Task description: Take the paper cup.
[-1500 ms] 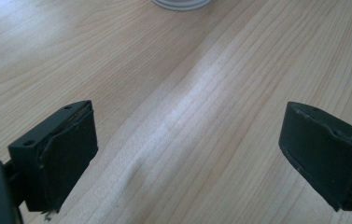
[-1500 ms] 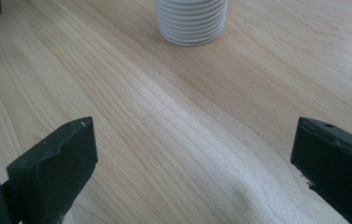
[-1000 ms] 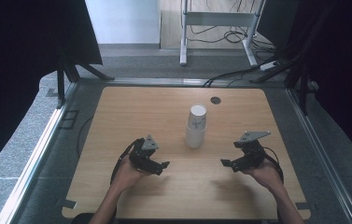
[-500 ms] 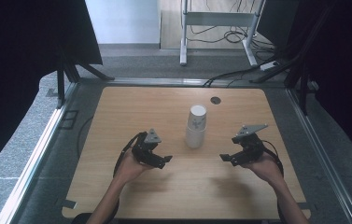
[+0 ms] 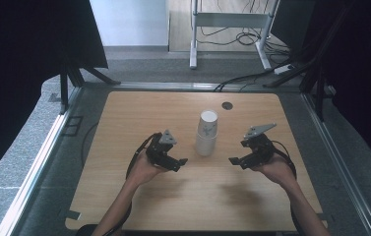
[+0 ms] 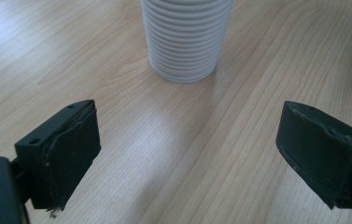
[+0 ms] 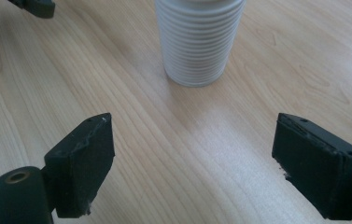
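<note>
Cups [image 5: 206,132]: white stack upright mid-table [image 5: 124,147], between both grippers, untouched.
Left gripper [image 5: 179,163]: spread wide, empty.
Right gripper [image 5: 234,161]: jaws just narrowing, nothing between.
Risk: off-centre squeeze tips the tall stack.

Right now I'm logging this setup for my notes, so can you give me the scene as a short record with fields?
surface: wooden table
main thing: stack of white ribbed paper cups, upright, mouth down, near the table's middle
left claw: open, nothing between its jaws, left of the stack, aimed at it
right claw: open, jaws have just been closing, nothing between them, right of the stack
contact: neither claw touches the stack
other: small dark round spot on the table behind the stack
</note>
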Action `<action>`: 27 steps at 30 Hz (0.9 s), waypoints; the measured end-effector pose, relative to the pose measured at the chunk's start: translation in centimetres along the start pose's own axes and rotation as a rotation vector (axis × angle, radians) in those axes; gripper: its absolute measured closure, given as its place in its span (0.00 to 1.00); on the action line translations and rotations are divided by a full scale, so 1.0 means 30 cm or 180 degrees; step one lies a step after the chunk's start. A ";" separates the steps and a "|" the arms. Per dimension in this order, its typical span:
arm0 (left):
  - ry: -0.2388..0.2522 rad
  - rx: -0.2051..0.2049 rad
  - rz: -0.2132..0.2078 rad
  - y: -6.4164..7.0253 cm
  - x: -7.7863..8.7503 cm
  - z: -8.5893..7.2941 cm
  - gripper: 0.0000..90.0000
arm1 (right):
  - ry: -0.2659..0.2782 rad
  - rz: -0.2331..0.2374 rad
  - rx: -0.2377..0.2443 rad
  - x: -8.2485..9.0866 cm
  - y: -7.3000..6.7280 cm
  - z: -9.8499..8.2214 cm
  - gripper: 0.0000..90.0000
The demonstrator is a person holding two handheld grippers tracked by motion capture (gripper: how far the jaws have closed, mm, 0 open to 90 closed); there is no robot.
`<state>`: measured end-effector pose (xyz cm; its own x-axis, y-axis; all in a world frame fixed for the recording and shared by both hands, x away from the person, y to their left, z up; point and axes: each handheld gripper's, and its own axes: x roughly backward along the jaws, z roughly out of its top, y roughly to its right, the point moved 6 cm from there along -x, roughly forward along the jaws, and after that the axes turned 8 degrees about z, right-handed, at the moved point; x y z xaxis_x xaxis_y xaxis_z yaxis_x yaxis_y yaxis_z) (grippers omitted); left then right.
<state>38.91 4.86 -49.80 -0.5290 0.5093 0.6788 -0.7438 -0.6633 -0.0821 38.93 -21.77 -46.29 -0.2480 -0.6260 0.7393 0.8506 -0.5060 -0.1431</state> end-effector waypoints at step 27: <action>0.0098 -0.0060 -0.0170 0.002 -0.100 0.124 0.06 | -0.0351 0.0048 0.0082 -0.015 0.040 0.163 0.16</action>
<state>42.00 1.25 -49.13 -0.5005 0.5605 0.6597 -0.7787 -0.6245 -0.0602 42.34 -19.18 -43.57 -0.1837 -0.5636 0.8054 0.8658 -0.4807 -0.1389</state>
